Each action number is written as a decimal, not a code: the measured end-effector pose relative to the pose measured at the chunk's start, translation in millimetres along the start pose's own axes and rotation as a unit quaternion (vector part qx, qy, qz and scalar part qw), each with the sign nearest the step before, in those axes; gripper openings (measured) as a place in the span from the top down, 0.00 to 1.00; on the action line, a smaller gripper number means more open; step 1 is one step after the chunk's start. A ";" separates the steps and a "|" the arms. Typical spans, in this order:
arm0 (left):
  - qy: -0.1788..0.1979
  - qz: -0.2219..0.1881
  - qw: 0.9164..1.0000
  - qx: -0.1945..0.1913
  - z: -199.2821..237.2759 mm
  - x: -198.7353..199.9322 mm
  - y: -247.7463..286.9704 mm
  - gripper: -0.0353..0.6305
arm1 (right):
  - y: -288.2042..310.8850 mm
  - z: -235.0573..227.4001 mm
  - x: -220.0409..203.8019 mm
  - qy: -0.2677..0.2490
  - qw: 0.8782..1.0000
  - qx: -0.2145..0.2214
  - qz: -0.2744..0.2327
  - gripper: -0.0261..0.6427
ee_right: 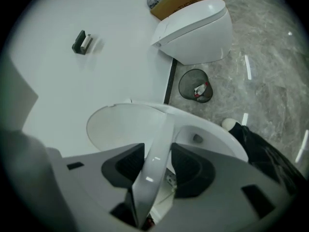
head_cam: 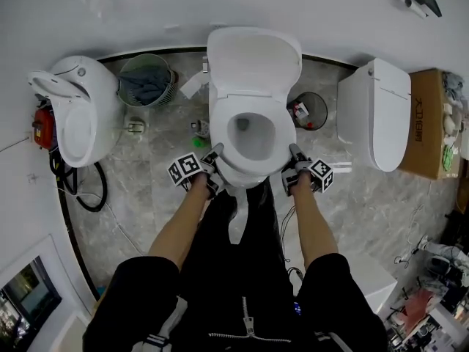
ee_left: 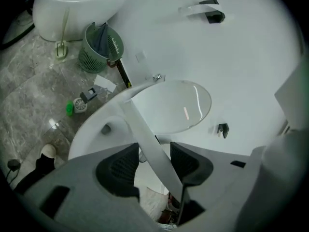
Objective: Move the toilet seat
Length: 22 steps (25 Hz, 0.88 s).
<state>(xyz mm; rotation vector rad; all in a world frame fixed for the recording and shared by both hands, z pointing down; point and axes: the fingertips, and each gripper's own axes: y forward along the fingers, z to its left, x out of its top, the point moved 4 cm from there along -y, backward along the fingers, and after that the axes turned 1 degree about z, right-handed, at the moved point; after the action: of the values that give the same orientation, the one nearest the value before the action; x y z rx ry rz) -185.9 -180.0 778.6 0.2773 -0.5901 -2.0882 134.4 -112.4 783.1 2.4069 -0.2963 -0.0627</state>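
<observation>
Dark trouser legs [head_cam: 242, 218] hide the floor [head_cam: 146, 182] just below. The left gripper [ee_left: 154, 164] has the toilet seat [head_cam: 221, 134] edge between its jaws, which are opening, with a gap showing. The right gripper [ee_right: 157, 166] has its jaws clenched on the seat's other side. The seat's front is lifted off the bowl [ee_right: 212, 132]. Its long way runs from the person to the wall [head_cam: 146, 6]. Behind it, the lid [head_cam: 253, 57] stands up. A black bin [head_cam: 308, 111] holds something red and white. A green basket [head_cam: 146, 79] holds dark cloth.

Grey marble floor [head_cam: 146, 189], plain white wall [head_cam: 146, 6]
</observation>
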 end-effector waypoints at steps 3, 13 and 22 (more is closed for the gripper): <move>-0.010 -0.020 1.000 -0.020 -27.1 14.5 6.4 0.63 | 4.9 25.4 14.4 0.038 0.999 0.038 0.000 0.68; -0.067 -0.108 0.991 -0.030 -94.4 61.9 26.9 0.61 | 22.1 93.9 47.7 0.092 0.991 0.088 0.032 0.69; -0.104 -0.177 0.978 -0.036 -127.0 97.2 50.5 0.60 | 58.2 134.3 74.1 0.106 0.987 0.112 0.055 0.65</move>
<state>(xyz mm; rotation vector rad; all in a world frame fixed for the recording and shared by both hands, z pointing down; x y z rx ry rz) -150.9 -322.8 698.0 0.1286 -0.6213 -2.4978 178.3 -258.5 722.8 2.5856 -0.3518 0.2890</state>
